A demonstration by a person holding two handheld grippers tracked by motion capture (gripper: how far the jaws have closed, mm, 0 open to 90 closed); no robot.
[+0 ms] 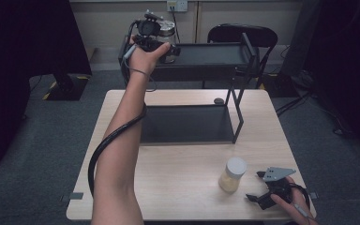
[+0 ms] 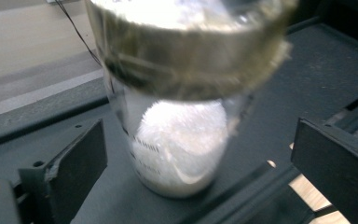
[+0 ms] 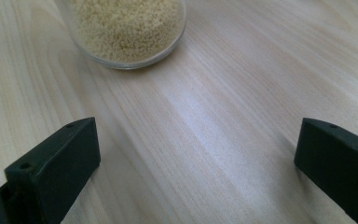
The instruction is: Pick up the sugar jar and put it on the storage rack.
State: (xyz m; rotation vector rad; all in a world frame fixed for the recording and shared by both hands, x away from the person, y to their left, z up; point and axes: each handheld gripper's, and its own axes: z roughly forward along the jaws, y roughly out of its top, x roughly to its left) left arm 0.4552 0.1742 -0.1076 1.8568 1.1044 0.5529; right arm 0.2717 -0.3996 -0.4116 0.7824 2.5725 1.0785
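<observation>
A clear jar of white powder [image 2: 182,140] with a clear lid stands on the top shelf [image 1: 211,54] of a black two-tier rack; it is also seen in the high view as the powder jar [image 1: 167,30]. My left gripper [image 1: 161,44] is raised to that shelf. Its jaws are open on either side of the jar without touching it, around the left gripper's midpoint [image 2: 200,172]. A white-lidded jar of yellow grains [image 1: 233,174] stands on the wooden table [image 1: 178,178]. My right gripper [image 1: 254,185] rests open just to its right, pointing at the grain jar [image 3: 126,28].
The rack's lower shelf [image 1: 187,124] sits on the table's far half, with slanted side posts [image 1: 238,108] at its right. A small dark round object [image 1: 219,101] lies by the rack. A black chair [image 1: 243,33] stands behind the table.
</observation>
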